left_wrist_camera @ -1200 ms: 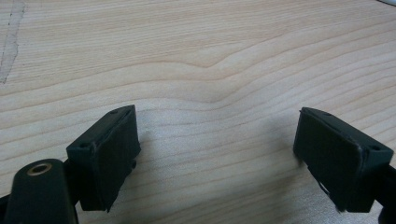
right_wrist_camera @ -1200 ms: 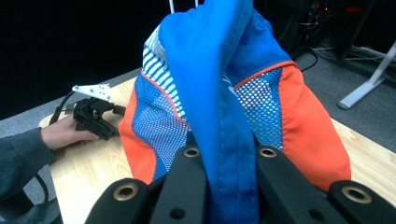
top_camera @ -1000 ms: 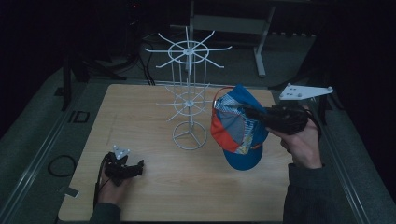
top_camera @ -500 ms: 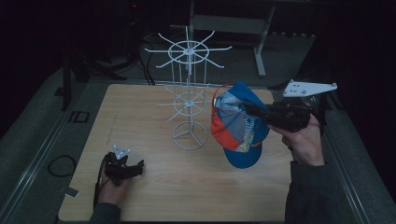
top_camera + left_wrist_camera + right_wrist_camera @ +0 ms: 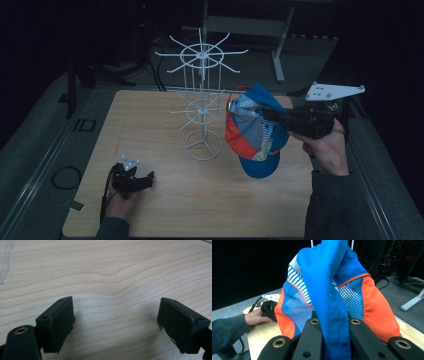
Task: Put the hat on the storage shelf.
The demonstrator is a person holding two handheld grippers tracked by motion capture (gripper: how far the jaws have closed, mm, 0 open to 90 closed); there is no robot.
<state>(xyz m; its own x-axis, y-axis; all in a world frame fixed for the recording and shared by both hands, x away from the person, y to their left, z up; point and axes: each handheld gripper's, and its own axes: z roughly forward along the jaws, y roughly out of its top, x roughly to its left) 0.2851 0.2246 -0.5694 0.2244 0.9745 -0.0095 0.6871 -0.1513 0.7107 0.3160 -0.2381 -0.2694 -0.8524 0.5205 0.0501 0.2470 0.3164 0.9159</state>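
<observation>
A blue, orange and white mesh cap (image 5: 255,132) hangs in the air right of a white wire rack (image 5: 201,100) that stands on the wooden table (image 5: 165,200). My right gripper (image 5: 272,116) is shut on the cap's blue fabric; in the right gripper view the folded blue cloth (image 5: 334,322) is pinched between the two black jaws. My left gripper (image 5: 145,179) rests on the table at the front left. In the left gripper view its pads (image 5: 57,320) stand wide apart over bare wood, with nothing between them.
The rack has two tiers of thin wire arms and a round base (image 5: 202,145). The table's edges drop to grey floor on both sides. A desk frame (image 5: 280,45) and cables lie in the dark beyond the far edge.
The right gripper and the cap have shifted slightly; the cap hangs much as before. The left gripper has stayed where it was.
</observation>
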